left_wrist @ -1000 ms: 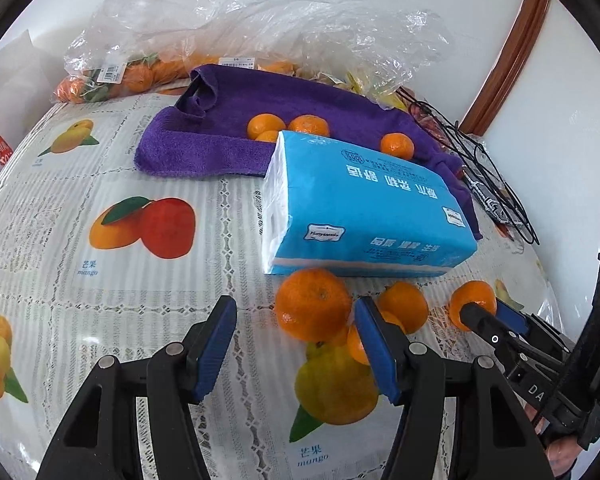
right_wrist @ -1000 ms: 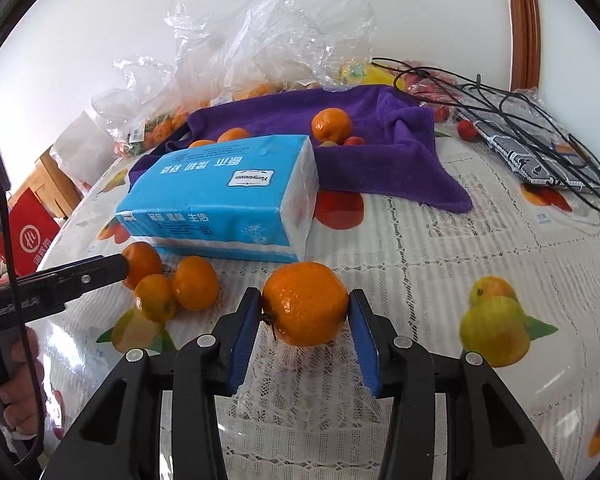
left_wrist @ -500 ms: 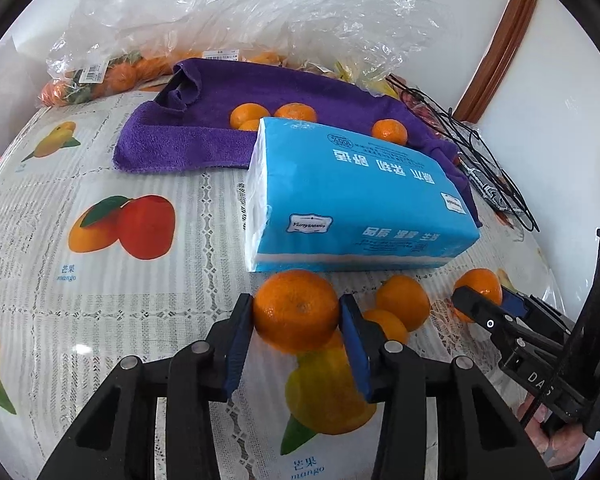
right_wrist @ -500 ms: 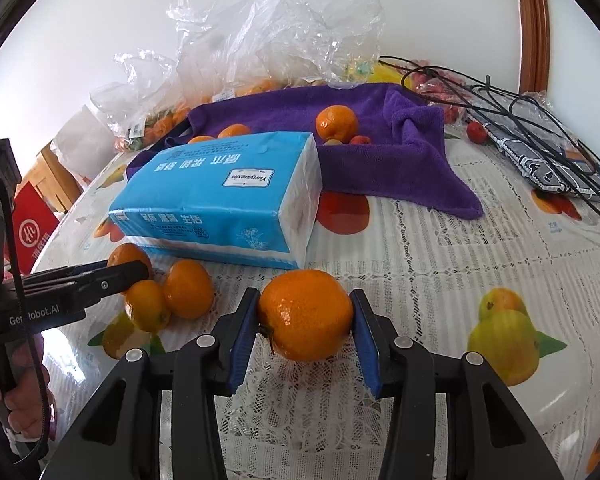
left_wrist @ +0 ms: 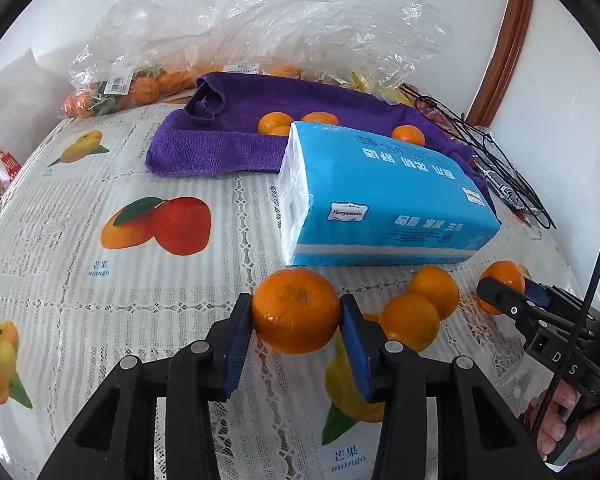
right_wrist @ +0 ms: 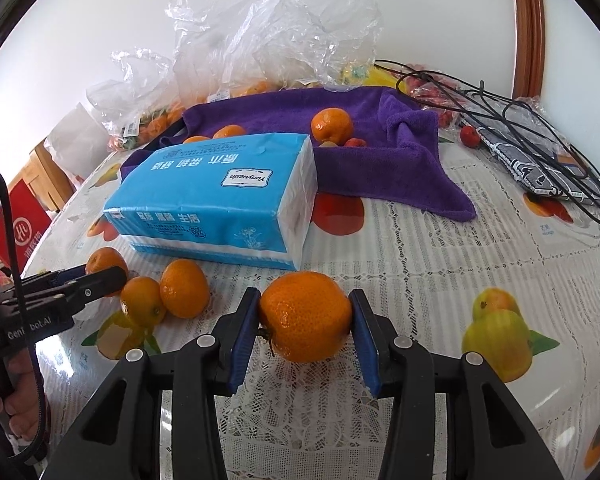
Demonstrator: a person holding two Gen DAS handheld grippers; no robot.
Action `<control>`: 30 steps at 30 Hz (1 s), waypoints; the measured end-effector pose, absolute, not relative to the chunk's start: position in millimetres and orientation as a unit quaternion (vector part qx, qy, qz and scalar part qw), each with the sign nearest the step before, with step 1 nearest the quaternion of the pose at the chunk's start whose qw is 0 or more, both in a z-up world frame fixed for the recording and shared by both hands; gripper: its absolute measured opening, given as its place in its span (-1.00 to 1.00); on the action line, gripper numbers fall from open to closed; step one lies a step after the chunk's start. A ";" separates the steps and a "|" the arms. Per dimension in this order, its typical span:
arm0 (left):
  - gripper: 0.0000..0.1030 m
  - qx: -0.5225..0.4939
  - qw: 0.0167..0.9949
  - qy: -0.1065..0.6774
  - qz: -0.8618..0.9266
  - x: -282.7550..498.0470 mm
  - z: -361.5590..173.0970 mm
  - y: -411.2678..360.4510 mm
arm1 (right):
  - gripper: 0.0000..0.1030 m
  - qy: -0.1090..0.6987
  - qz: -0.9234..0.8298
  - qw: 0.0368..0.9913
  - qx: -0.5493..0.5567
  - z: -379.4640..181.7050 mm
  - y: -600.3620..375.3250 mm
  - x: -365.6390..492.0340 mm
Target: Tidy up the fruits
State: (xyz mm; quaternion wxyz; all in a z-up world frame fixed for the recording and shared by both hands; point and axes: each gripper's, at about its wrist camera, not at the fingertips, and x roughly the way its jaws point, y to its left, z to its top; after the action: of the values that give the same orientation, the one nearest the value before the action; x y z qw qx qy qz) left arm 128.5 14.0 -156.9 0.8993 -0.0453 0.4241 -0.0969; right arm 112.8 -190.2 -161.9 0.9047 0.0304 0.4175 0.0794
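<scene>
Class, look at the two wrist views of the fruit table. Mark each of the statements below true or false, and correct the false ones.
1. Each gripper is closed on a tangerine. True: the left gripper clamps the left-hand tangerine and the right gripper clamps the right-hand tangerine.
2. The blue tissue pack stands upright on its end. False: it lies flat on the tablecloth.
3. Tangerines lie on the purple towel. True.
4. The towel is folded on top of the tissue pack. False: it lies behind the pack, on the table.
5. Two loose tangerines lie touching in front of the pack. True.
</scene>
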 end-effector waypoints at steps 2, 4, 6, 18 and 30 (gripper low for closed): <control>-0.20 -0.048 0.900 0.422 -0.098 128.4 -156.8 15.0 | -0.13 0.425 0.079 0.901 0.035 -164.8 -191.3 115.4; -0.20 -0.058 0.900 0.420 -0.102 128.9 -157.0 17.8 | -0.13 0.434 0.083 0.896 0.049 -168.3 -194.0 117.7; -0.20 -0.074 0.899 0.418 -0.106 129.9 -157.1 22.1 | -0.13 0.435 0.085 0.895 0.056 -168.9 -195.2 117.8; -0.20 -0.093 0.898 0.416 -0.111 129.9 -158.4 23.9 | -0.13 0.434 0.079 0.896 0.046 -170.0 -192.4 116.6; -0.21 -0.092 0.898 0.416 -0.112 122.0 -152.2 27.2 | -0.14 0.424 0.093 0.897 0.086 -164.2 -199.6 112.1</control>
State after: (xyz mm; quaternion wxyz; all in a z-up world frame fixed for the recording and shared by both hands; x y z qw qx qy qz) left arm 122.0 27.2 -152.2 0.8978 -0.0922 0.4157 -0.1123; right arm 112.1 -199.6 -164.2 0.8969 0.0859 0.4237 0.0929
